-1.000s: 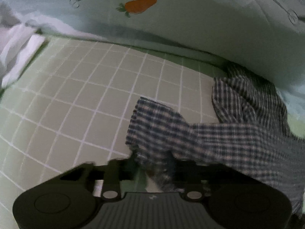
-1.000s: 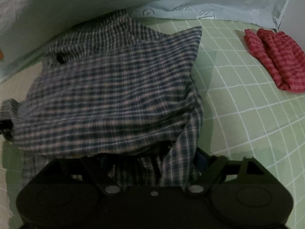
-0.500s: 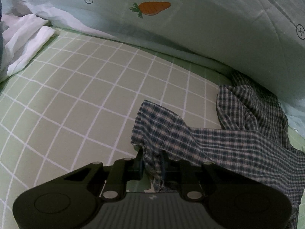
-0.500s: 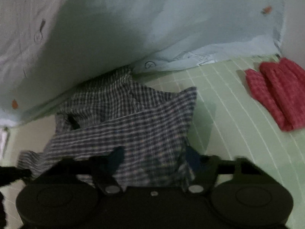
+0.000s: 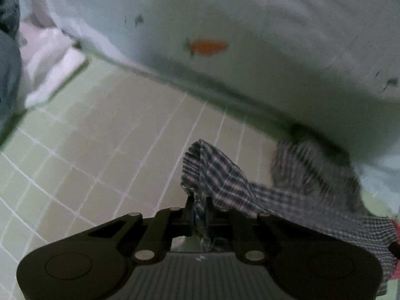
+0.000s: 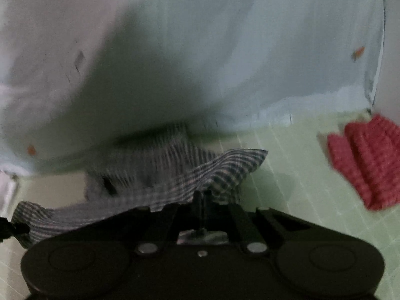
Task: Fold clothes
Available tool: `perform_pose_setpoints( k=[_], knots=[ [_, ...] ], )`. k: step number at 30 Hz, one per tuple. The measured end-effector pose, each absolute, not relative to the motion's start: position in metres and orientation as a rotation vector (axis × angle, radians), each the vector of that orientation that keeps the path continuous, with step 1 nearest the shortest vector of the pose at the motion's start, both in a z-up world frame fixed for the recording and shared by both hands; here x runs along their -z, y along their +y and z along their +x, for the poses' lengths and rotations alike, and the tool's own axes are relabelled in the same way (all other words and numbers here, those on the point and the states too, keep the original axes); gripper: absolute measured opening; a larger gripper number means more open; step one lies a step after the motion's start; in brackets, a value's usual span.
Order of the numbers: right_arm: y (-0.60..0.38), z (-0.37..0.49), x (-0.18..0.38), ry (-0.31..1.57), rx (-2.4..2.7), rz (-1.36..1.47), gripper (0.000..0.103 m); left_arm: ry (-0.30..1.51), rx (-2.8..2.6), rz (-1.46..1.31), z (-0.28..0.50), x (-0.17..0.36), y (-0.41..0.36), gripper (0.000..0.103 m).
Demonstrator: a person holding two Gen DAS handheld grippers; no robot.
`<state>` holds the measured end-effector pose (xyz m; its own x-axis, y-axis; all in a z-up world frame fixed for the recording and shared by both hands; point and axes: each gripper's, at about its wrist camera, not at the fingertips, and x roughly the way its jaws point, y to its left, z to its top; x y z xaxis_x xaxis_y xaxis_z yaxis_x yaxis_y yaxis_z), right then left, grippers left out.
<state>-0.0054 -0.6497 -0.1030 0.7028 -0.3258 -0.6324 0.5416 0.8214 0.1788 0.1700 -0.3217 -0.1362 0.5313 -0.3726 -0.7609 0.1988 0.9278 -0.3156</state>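
Left wrist view: our left claw [image 5: 199,206] pinches a corner of the blue checked shirt [image 5: 295,200]. From the claw the cloth runs off toward three o'clock, drawn long above the green gridded bed sheet [image 5: 100,155].

Right wrist view: our right claw [image 6: 202,196] is closed on another edge of the shirt [image 6: 175,175], which stretches toward nine o'clock. A red checked garment [image 6: 367,165] lies at two o'clock. The shirt's long axis thus spans claw to claw.
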Motion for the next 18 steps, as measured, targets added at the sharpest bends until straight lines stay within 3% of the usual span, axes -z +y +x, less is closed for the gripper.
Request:
perform_pose_setpoints(
  k=[5,10,15,18],
  knots=[
    [-0.644,-0.015,0.066,0.501,0.449,0.392,0.001,0.823,0.332,-0.244,0.16,0.091,-0.304,0.007],
    [-0.635,-0.003,0.064,0.471,0.386,0.419,0.001,0.717,0.298,-0.257,0.154,0.063,-0.282,0.007],
    [-0.627,0.03,0.098,0.556,0.342,0.458,0.004,0.726,0.194,-0.202,0.167,0.081,-0.264,0.007],
    [-0.621,0.054,0.122,0.691,0.353,0.452,0.014,0.819,0.095,-0.171,0.182,0.106,-0.254,0.01]
  ],
)
